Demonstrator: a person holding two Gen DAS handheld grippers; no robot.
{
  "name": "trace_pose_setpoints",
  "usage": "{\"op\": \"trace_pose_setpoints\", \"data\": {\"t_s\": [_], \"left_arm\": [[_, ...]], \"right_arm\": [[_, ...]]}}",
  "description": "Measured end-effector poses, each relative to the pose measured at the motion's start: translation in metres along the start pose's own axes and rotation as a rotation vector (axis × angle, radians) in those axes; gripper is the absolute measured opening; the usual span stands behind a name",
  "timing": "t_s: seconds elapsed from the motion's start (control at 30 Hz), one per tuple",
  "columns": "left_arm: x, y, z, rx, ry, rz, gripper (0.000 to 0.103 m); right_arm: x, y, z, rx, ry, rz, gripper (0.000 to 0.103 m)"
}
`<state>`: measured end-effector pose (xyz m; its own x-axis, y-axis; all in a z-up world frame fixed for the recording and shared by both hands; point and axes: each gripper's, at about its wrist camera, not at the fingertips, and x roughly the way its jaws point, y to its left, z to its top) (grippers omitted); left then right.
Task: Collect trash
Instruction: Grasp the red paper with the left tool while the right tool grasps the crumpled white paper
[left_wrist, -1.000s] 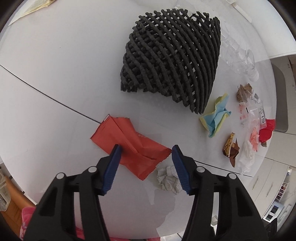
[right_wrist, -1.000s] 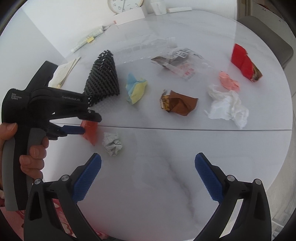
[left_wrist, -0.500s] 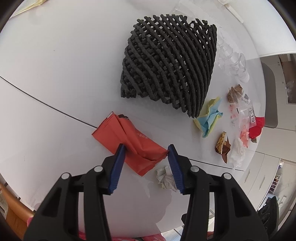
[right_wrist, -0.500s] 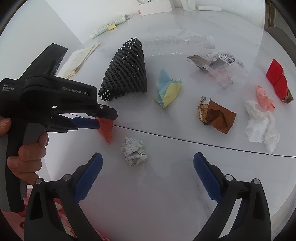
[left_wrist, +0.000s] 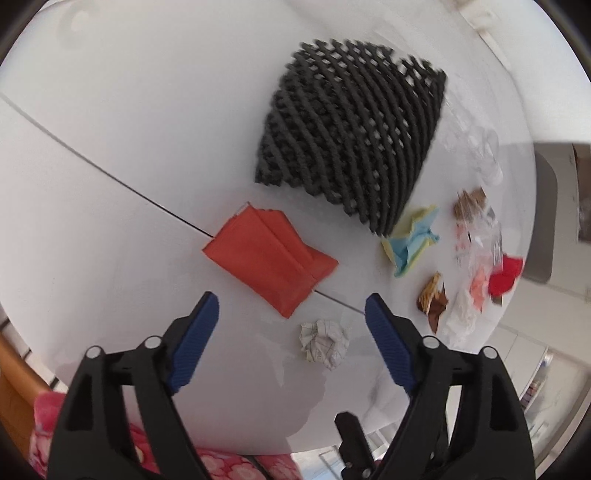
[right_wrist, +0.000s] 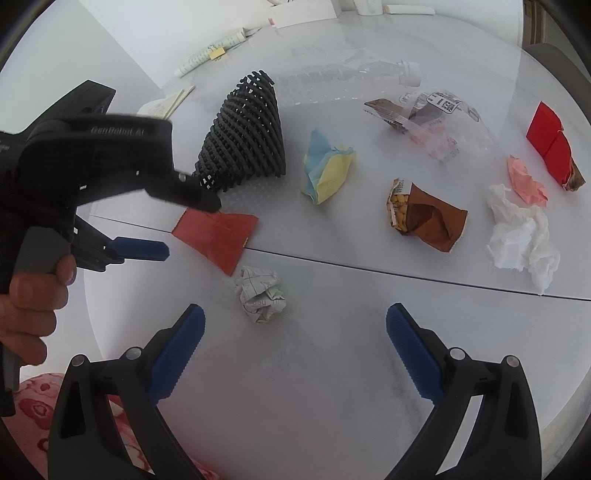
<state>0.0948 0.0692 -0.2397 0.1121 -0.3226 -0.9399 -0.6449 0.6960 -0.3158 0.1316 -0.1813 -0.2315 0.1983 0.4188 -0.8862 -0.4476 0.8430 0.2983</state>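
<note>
Two grippers, both with jaws spread wide and holding nothing. The left gripper (left_wrist: 291, 314) hangs over the white table (left_wrist: 122, 155), with the flat red wrapper (left_wrist: 269, 258) lying just past its blue fingertips (left_wrist: 207, 306), not between them.

Using the black mesh basket (right_wrist: 245, 138) as the landmark: the red wrapper sits right in front of its base, across the table seam. The crumpled white paper ball (right_wrist: 260, 293) is a bit further out from the basket, nearest the right gripper (right_wrist: 295, 332). A blue and yellow paper wad (right_wrist: 327, 168) is just beside the basket. Well off to that side are a brown snack packet (right_wrist: 424, 216), white tissue (right_wrist: 521, 236), a pink scrap (right_wrist: 524, 181) and another red packet (right_wrist: 550, 142). Behind the basket lies a clear plastic bottle (right_wrist: 354, 79), honestly hard to see against the table, plus a clear printed bag (right_wrist: 436, 118).

Left view is motion-blurred, so the far trash there is mush. The left tool's upper finger hides one corner of the red wrapper in the right view.
</note>
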Motion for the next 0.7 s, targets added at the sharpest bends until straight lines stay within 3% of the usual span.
{"op": "trace_pose_setpoints", "data": {"t_s": [0.27,0.33,0.6,0.7], "left_arm": [[0.013,0.0,0.016,-0.119,-0.006,0.041,0.076],[0.016,-0.003,0.017,-0.112,-0.006,0.04,0.054],[0.015,-0.002,0.019,-0.052,0.009,0.001,0.038],[0.004,0.008,0.024,-0.016,-0.005,0.002,0.037]], "right_arm": [[-0.004,-0.006,-0.003,0.011,-0.006,0.014,0.098],[-0.005,-0.007,-0.004,0.014,-0.006,0.016,0.098],[-0.005,-0.007,-0.005,0.008,-0.003,0.026,0.098],[-0.001,-0.002,-0.003,-0.015,0.003,0.035,0.09]]}}
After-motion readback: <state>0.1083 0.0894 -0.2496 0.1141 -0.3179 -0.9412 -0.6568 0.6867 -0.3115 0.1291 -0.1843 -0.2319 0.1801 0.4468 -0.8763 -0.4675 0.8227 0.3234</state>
